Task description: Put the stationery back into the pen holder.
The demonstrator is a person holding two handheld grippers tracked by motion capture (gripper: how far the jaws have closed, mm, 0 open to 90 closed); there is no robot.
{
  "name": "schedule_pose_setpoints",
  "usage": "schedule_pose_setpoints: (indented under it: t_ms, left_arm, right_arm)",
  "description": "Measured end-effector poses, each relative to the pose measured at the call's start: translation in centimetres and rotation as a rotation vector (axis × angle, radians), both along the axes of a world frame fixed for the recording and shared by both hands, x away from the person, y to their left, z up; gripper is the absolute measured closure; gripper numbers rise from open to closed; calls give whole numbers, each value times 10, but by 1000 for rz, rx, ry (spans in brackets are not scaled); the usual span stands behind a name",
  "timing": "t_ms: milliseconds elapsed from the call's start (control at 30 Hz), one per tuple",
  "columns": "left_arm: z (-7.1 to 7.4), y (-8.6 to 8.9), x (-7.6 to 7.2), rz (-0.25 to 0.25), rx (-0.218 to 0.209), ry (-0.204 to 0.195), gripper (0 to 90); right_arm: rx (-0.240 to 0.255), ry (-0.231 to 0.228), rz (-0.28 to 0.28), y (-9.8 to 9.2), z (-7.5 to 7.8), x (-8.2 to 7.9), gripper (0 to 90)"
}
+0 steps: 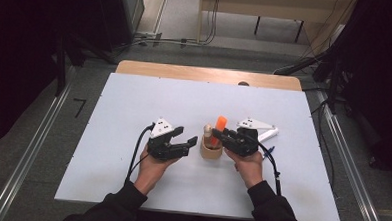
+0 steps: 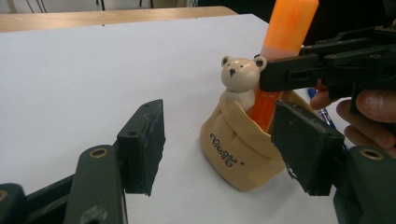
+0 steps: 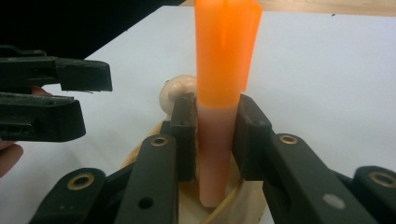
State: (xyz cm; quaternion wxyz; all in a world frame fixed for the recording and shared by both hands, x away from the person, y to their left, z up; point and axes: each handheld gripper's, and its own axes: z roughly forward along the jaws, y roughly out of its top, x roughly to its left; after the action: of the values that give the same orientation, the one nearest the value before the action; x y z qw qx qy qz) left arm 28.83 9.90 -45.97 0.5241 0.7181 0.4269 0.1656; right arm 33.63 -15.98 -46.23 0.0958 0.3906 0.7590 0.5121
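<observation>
The right gripper (image 3: 215,140) has its two matte black jaws pinching the pale pink barrel of an orange highlighter (image 3: 224,93), which stands upright in a bear-shaped pen holder (image 2: 243,140). The pads sit against the barrel on both sides, just below the translucent, faceted orange cap. The marker's lower end drops inside the holder's mouth, so its tip is hidden.

The holder is a smooth, glossy tan sack with dark lettering on its front that is too small to read, and a cream bear head peeking from the folded rim. The right gripper view shows just the round back of that head.

The left gripper (image 2: 224,144) hovers just beside the holder with its jaws spread wide and nothing between them; the pads look rubbery and scuffed, the arms carry brass-ringed pivot holes.

From above, a white marker (image 1: 268,134) and a blue pen (image 1: 268,152) lie near the right hand (image 1: 249,165), partly covered by the gripper.

Everything rests on a plain white sheet over a wooden table (image 1: 205,73). Beyond it are grey floor, loose cables, metal rails and another light wooden desk (image 1: 268,6), cut off at the top; the sides of the room are dark.
</observation>
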Motion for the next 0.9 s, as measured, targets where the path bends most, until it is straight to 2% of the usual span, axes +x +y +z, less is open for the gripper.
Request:
schedule_pose_setpoints:
  t_ms: [133,367,633,767,900]
  left_arm:
    - [0,1,0,-1,0,3,356]
    - [0,0,0,-1,0,3,356]
    - [0,0,-1,0,-2,2,356]
    - [1,0,-2,-2,-3,-2,356]
    - [2,-1,-4,-7,-10,-6,356]
  right_arm:
    - [-5,-4,2,1,0,-1,684]
    - [9,-31,5,-3,5,-3,616]
    - [25,-36,6,-6,9,-5,539]
    - [35,-39,17,-10,14,-8,486]
    - [56,-61,-1,-21,23,-13,430]
